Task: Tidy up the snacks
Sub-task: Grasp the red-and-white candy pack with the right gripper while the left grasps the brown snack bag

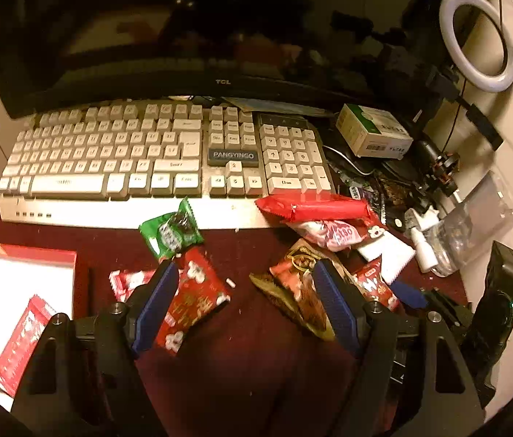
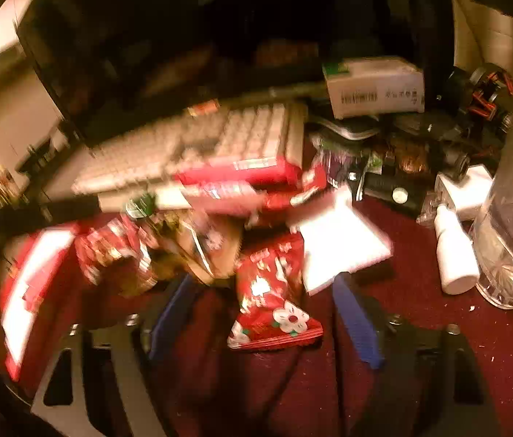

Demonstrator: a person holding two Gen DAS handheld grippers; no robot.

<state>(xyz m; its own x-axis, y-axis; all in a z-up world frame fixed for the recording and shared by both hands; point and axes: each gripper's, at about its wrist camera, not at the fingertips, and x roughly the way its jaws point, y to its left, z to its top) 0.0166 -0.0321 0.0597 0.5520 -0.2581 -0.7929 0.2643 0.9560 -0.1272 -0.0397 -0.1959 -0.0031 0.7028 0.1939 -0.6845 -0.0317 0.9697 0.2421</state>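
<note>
Loosely scattered red flower-print snack packets (image 2: 274, 291) are seen – the right view is blurred; both grippers (image 1: 245, 291) (image 2: 263, 313) are spread apart, nothing gripped.

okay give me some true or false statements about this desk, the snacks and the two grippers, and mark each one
1. The green snack packet lies against the keyboard's front edge. True.
2. The red box at the left is empty. False: a red packet lies in it.
3. The right gripper is shut on the red flower-print packet. False: the packet lies between open jaws.
4. The left gripper is open with nothing held. True.
5. A ring light stands at the right. True.
</note>
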